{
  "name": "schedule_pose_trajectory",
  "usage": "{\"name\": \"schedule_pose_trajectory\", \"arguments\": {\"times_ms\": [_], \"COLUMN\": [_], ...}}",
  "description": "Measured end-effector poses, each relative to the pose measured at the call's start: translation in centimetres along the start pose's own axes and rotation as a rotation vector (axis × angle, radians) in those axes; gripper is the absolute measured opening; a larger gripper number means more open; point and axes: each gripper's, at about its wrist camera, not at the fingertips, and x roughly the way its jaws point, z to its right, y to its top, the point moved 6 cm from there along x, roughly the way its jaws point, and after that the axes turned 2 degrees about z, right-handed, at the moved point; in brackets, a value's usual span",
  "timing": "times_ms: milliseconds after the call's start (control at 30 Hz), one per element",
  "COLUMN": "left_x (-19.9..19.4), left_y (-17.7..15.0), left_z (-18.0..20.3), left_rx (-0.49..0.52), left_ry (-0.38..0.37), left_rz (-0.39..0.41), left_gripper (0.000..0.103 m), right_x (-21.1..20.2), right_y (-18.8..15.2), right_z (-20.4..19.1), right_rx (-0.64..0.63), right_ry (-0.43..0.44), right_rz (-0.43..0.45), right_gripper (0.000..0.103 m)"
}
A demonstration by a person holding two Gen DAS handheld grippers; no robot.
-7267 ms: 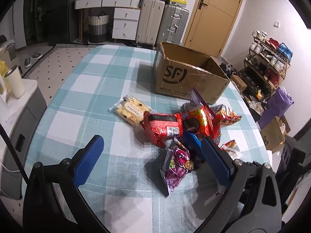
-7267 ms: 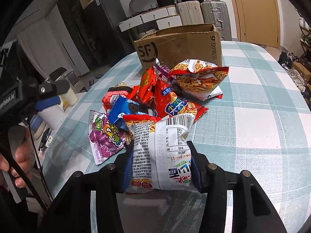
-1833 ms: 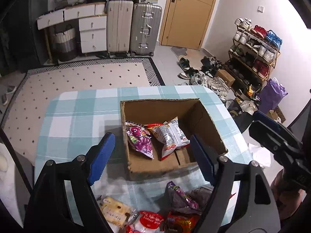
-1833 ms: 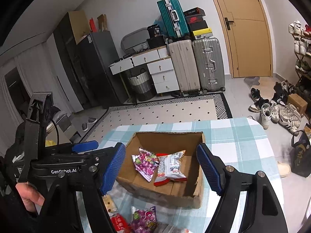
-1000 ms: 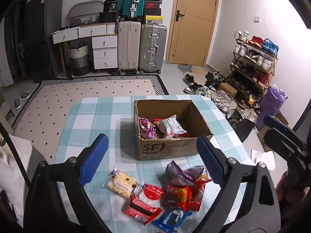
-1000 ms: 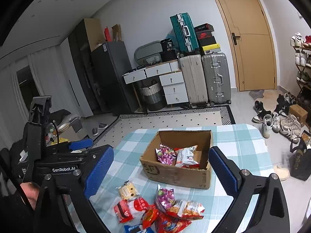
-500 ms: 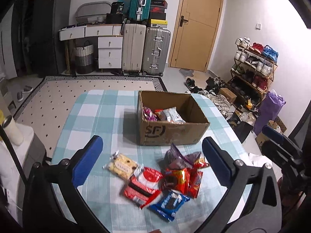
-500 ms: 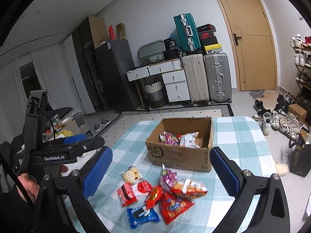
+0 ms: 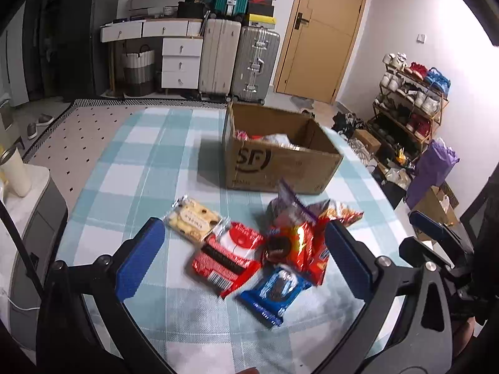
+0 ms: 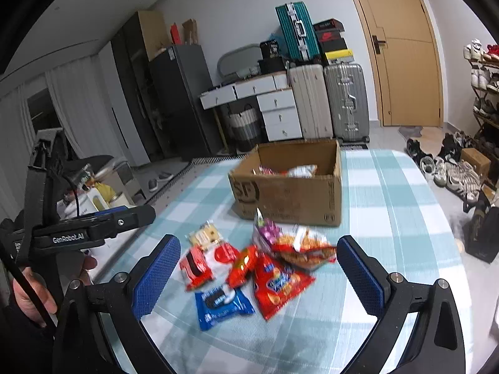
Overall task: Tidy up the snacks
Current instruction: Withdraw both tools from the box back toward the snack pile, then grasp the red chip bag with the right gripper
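Observation:
Several snack packs lie in a heap on the checked tablecloth [image 9: 131,168]: a blue cookie pack [image 9: 274,293] [image 10: 223,307], a red wafer pack [image 9: 230,255] [image 10: 199,266], a pale biscuit pack [image 9: 193,219], red chip bags [image 9: 299,246] [image 10: 279,286] and a purple bag [image 10: 266,229]. Behind them stands an open cardboard box [image 9: 280,159] [image 10: 290,190] with two packs inside. My left gripper [image 9: 246,258] hangs open above the heap, nothing between its pads. My right gripper [image 10: 259,275] is open too, above the same heap.
A white side cabinet with a cream tumbler [image 9: 15,171] stands left of the table. Suitcases [image 9: 237,59], drawers and a door line the far wall. A shoe rack [image 9: 411,103] and a purple bag stand right. A hand [image 10: 34,290] holds the left gripper.
Both grippers have sunk toward the table and pulled back from the box; the snack heap now looms larger between the pads. The left jaws have spread a little wider.

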Motion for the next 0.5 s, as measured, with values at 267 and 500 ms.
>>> {"name": "schedule_pose_trajectory", "arguments": {"times_ms": [267,500], "left_x": [2.6,4.3], "left_y": [-3.1,-5.2], "left_z": [-0.8,-1.9], "left_rx": [-0.011,-0.043], "left_ry": [-0.005,-0.013], "left_rz": [-0.051,-0.092], "left_gripper": [0.102,0.102], "right_x": [2.4,4.6], "right_y": [-3.4,-5.4], "right_z": [0.5,1.5], "right_rx": [0.006,0.013], "right_ry": [-0.008,-0.020], "right_rz": [-0.062,-0.108], "right_gripper": [0.102,0.102]}}
